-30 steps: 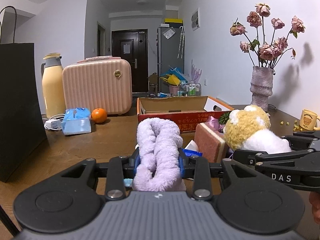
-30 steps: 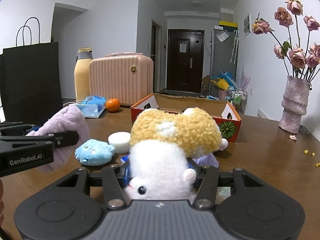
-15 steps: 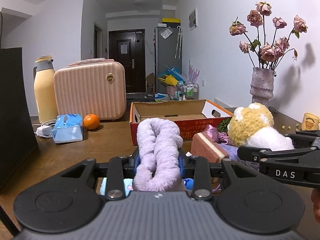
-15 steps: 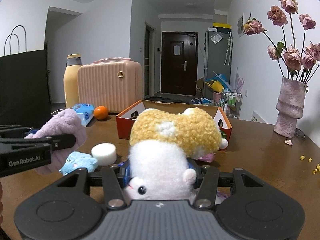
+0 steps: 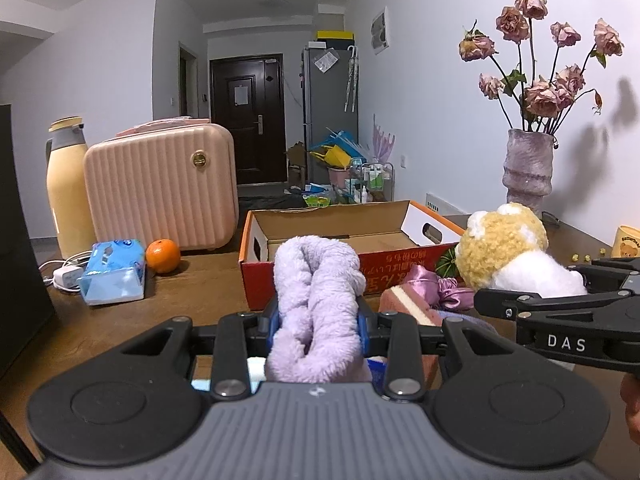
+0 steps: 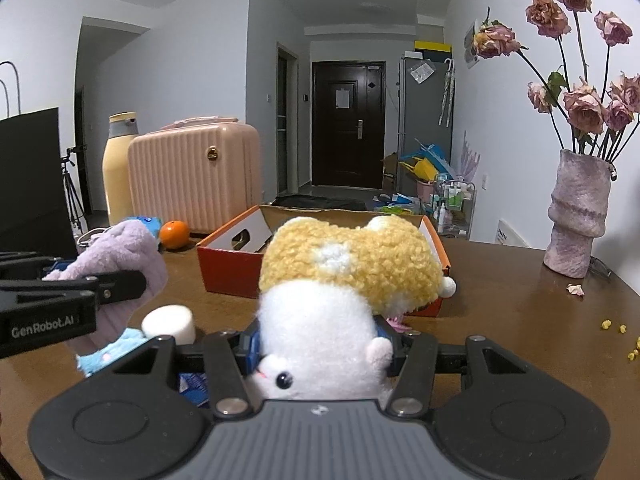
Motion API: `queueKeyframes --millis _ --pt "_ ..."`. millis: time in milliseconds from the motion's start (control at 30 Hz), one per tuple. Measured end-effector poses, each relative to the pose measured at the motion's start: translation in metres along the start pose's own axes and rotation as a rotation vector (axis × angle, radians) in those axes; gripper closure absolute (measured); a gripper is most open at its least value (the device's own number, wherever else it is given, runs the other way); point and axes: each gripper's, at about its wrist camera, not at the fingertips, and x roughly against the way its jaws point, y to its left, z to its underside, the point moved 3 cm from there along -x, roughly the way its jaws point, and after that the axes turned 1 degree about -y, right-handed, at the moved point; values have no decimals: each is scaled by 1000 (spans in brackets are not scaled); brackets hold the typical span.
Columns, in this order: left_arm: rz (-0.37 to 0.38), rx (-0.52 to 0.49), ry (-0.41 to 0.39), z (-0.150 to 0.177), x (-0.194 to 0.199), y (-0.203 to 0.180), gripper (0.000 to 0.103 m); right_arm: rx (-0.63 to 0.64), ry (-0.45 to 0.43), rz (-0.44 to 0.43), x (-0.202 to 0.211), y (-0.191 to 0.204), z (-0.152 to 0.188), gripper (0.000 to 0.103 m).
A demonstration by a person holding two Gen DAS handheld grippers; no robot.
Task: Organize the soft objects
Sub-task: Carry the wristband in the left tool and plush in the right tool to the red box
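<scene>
My left gripper (image 5: 318,322) is shut on a folded lilac fleece cloth (image 5: 318,288), held above the table in front of the open orange cardboard box (image 5: 304,276). It shows at the left of the right wrist view (image 6: 120,268). My right gripper (image 6: 320,342) is shut on a yellow-and-white plush toy (image 6: 344,280), also seen at the right of the left wrist view (image 5: 508,252). The box (image 6: 228,264) lies just ahead of both. A pink sponge (image 5: 404,304), a purple satin item (image 5: 432,284), a blue plush (image 6: 112,350) and a white foam cylinder (image 6: 168,322) lie on the table below.
A pink suitcase (image 5: 160,188), a yellow thermos (image 5: 68,184), an orange (image 5: 162,255), a blue tissue pack (image 5: 114,272) and a charger (image 5: 66,274) stand at the left. A black bag (image 6: 28,176) is far left. A vase of dried roses (image 6: 580,220) and a mug (image 5: 626,242) stand right.
Both grippers have moved forward toward the cardboard box, each still holding its soft object. The box looks nearer and the black bag has slid out of the left view.
</scene>
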Motion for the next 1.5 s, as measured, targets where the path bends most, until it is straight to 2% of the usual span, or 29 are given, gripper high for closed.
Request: queueKeyframes --millis 500,1000,1500 --pt "-2 18 -7 -26 -48 -7 68 5 -8 22 -39 -26 -27 52" --pt "-43 62 -52 -59 -92 -7 68 6 -37 38 -77 -44 -65 52" --pt "-82 73 -61 -81 -145 -7 68 -12 3 42 -129 -69 -82 52"
